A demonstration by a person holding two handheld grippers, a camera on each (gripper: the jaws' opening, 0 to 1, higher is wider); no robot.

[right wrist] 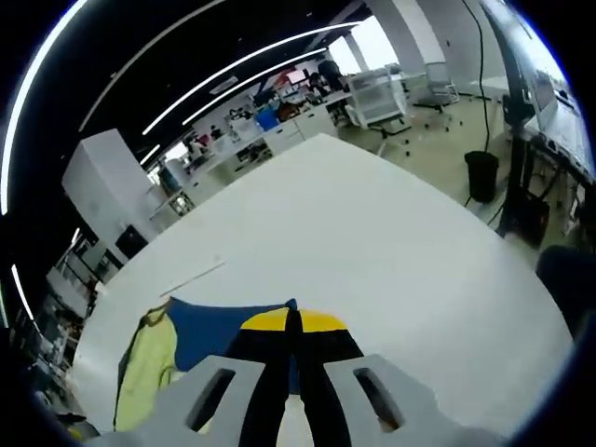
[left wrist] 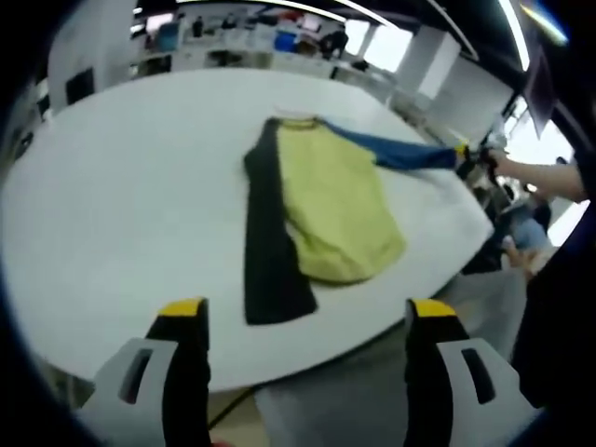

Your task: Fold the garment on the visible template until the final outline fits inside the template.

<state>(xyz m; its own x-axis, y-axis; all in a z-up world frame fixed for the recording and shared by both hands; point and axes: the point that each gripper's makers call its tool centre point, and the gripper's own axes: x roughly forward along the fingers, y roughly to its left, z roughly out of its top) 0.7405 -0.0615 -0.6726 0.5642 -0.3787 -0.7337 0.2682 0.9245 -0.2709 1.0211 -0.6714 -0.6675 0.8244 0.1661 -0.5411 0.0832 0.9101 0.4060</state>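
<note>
Right claw [right wrist: 293,321] is pinched shut on the blue sleeve [right wrist: 223,331] of the garment, its yellow-tipped jaws pressed together with the cloth caught between them. In the left gripper view that same claw [left wrist: 473,158] shows at the far right, held by a person's hand [left wrist: 507,166], with the blue sleeve [left wrist: 396,151] drawn out straight from the shoulder toward the edge of the white surface [left wrist: 121,186]. Left claw [left wrist: 307,312] hangs wide open and holds nothing, its two jaws well apart, near the closer rim of the surface.

The garment [left wrist: 331,200], a yellow-green shirt with one black sleeve [left wrist: 268,247] and one blue, lies flat near the middle of the surface, collar toward the far side. The black sleeve runs down along the body's edge, ending just beyond the left claw's jaws. The body looks spread out, and its hem toward the near side appears rounded or slightly tucked.

By this look the folding is at an early stage: one sleeve is lifted out ready to be laid across the body, and the body itself has yet to be folded down. No template outline can be made out on the surface in either view, so how close the outline is to fitting cannot be told. The left claw is apart from the cloth, with the black sleeve's end the nearest part to it.
</note>
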